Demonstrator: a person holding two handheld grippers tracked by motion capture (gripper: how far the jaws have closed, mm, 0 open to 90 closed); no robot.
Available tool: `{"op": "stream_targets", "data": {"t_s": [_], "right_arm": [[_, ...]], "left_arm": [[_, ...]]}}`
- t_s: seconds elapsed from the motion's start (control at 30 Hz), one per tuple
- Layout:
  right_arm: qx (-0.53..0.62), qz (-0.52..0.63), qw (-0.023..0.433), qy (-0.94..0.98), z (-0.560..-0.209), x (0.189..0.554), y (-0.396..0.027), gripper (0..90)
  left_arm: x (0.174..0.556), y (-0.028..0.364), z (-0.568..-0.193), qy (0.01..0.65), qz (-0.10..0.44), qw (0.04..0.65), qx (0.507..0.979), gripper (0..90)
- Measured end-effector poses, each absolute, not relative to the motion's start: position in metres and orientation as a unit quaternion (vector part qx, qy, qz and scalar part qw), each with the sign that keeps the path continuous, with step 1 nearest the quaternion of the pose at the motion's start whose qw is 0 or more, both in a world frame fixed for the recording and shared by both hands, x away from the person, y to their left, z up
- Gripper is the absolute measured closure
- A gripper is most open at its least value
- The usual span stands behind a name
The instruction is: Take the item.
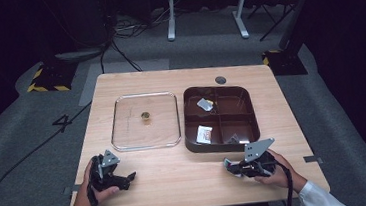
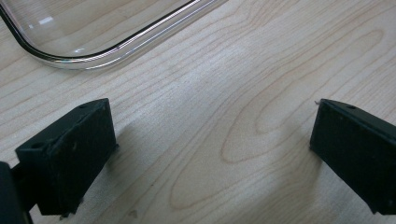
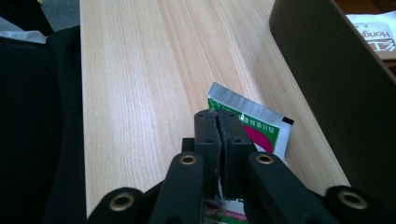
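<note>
- We are holding the right gripper (image 3: 218, 122) low over the near right part of the wooden table (image 1: 177, 174), just in front of the dark brown tray (image 1: 249, 108).
- Its jaws are pressing together on a small sachet (image 3: 254, 128), silver-edged with green and pink print; the sachet is sticking out beyond the pads towards the tray's outer wall.
- In the right gripper view the sachet is hanging close over the wood, just beside the tray wall; we cannot tell whether it is touching either.
- In the high view the right gripper (image 1: 237, 167) is pointing left, with our right hand (image 1: 277, 171) wrapping its body.
- The tray is sitting on the right half of the table, divided into four compartments. A silvery packet (image 1: 204, 104) is lying in the far left one, a white packet (image 1: 204, 133) in the near left one, and something small and dark (image 1: 233, 139) in the near right one.
- We are keeping the left gripper (image 2: 212, 140) wide open over bare wood, nothing between its jaws.
- In the high view it (image 1: 127, 178) is sitting near the table's front left, held by our left hand (image 1: 96, 191).
- A clear tray (image 1: 119, 138) is lying just beyond the left gripper, with a small yellowish object (image 1: 145, 117) near its middle.
</note>
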State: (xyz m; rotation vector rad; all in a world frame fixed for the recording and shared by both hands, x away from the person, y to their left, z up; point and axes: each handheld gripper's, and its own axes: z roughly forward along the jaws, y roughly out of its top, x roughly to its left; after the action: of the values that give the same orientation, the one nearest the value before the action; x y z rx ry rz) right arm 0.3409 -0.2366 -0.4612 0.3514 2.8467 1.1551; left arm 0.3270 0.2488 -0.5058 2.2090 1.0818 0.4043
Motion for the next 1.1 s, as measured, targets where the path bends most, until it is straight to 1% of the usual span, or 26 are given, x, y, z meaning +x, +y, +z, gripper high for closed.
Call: {"op": "stream_targets", "data": {"t_s": [0.07,0.1,0.5,0.53,0.63,0.67,0.7,0.77,0.8,0.83,0.87,0.9,0.93,1.1], "right_arm": [[0.117,0.373,0.027,0.92,-0.462,0.341,-0.237,86.2],[0.122,0.376,0.025,0.918,-0.462,0.343,-0.237,82.7],[0.126,0.382,0.035,0.915,-0.459,0.343,-0.239,75.8],[0.127,0.384,0.038,0.914,-0.458,0.343,-0.239,72.8],[0.13,0.383,0.036,0.914,-0.457,0.344,-0.24,71.7],[0.125,0.379,0.042,0.916,-0.458,0.344,-0.239,68.6],[0.126,0.377,0.045,0.917,-0.458,0.344,-0.239,68.0],[0.124,0.377,0.045,0.917,-0.456,0.344,-0.24,63.3],[0.124,0.377,0.045,0.917,-0.456,0.344,-0.24,63.3],[0.119,0.373,0.049,0.919,-0.455,0.344,-0.24,58.3],[0.115,0.373,0.048,0.92,-0.454,0.344,-0.241,56.3],[0.115,0.373,0.048,0.92,-0.454,0.344,-0.241,56.3],[0.108,0.368,0.055,0.922,-0.453,0.343,-0.241,52.3],[0.105,0.364,0.06,0.924,-0.45,0.342,-0.243,45.7]], "left_arm": [[0.327,0.249,-0.506,0.411,0.154,0.319,0.84,0.4],[0.327,0.249,-0.506,0.411,0.154,0.319,0.84,0.4],[0.327,0.249,-0.506,0.411,0.154,0.319,0.84,0.4],[0.327,0.249,-0.506,0.411,0.154,0.319,0.84,0.4],[0.327,0.249,-0.506,0.411,0.154,0.319,0.84,0.4],[0.327,0.249,-0.506,0.411,0.154,0.319,0.84,0.4],[0.327,0.249,-0.506,0.411,0.154,0.319,0.84,0.4],[0.327,0.249,-0.506,0.411,0.154,0.319,0.84,0.4],[0.327,0.249,-0.506,0.411,0.154,0.319,0.84,0.4],[0.327,0.249,-0.506,0.411,0.154,0.319,0.84,0.4],[0.327,0.249,-0.506,0.411,0.154,0.319,0.84,0.4],[0.327,0.249,-0.506,0.411,0.154,0.319,0.84,0.4],[0.327,0.249,-0.506,0.411,0.154,0.319,0.84,0.4],[0.327,0.249,-0.506,0.411,0.154,0.319,0.84,0.4]]}}
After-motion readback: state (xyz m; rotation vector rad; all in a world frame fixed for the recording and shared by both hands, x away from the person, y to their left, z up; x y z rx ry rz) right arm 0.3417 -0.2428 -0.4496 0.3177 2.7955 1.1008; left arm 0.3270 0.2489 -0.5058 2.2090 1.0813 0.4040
